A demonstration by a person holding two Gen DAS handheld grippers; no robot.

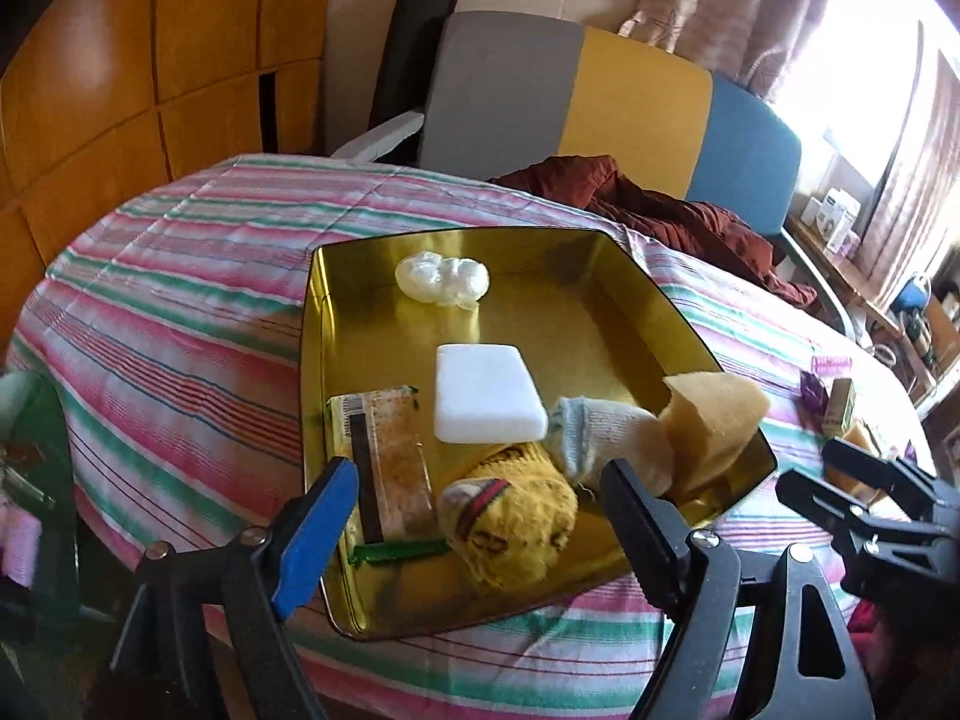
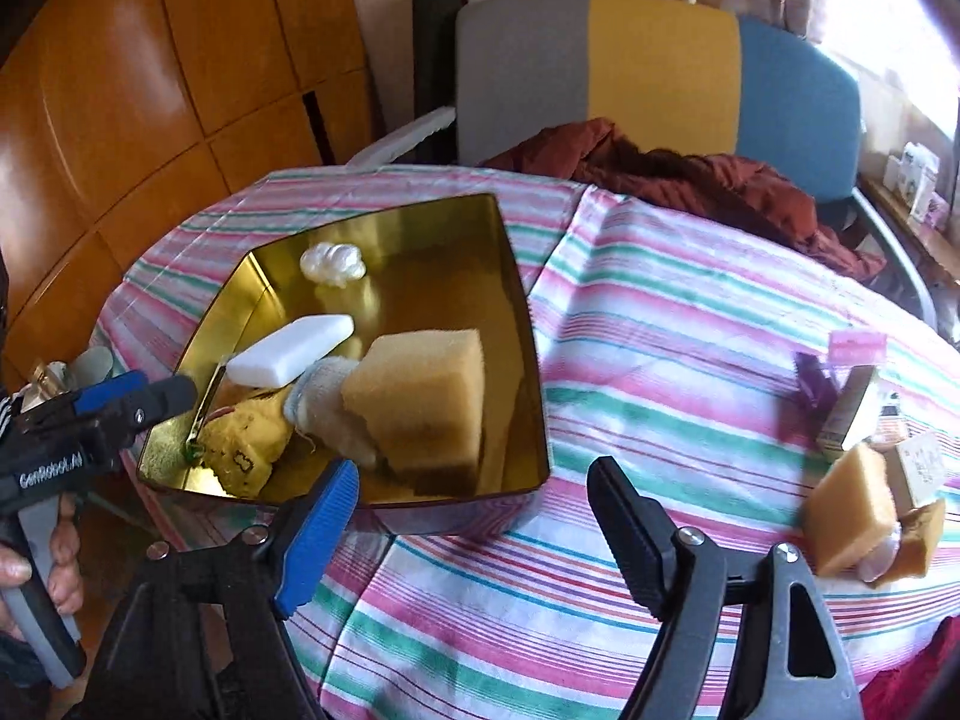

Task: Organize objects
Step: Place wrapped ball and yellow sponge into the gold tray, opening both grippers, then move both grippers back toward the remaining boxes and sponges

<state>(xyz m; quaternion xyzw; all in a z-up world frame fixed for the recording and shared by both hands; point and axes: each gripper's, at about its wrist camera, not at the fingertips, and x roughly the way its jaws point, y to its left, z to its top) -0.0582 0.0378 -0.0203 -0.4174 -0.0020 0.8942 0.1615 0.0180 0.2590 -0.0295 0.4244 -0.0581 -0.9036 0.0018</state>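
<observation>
Two grippers hang over a round table under a pink, green and white striped cloth (image 2: 660, 324), both with jaws spread wide and nothing between them. The left gripper (image 1: 480, 504) sits above the near edge of a shiny gold metal tin (image 1: 336, 312), while the right gripper (image 2: 474, 504) hovers just past the tin's near right corner. Inside the tin, a crumpled clear plastic bag (image 1: 441, 279) lies at 12 o'clock, a white rectangular foam block (image 1: 489, 393) in the middle, a flat printed packet (image 1: 384, 450) at 8 o'clock, a fuzzy yellow sock (image 1: 516, 522) at 6 o'clock, and a pale grey sock (image 1: 600, 438) touching a tan sponge block (image 1: 714, 420) at 4 o'clock. Well apart, at 3 o'clock on the cloth, sit another tan sponge piece (image 2: 858, 510), a small upright carton (image 2: 852, 414) and a purple clip (image 2: 813, 387)
</observation>
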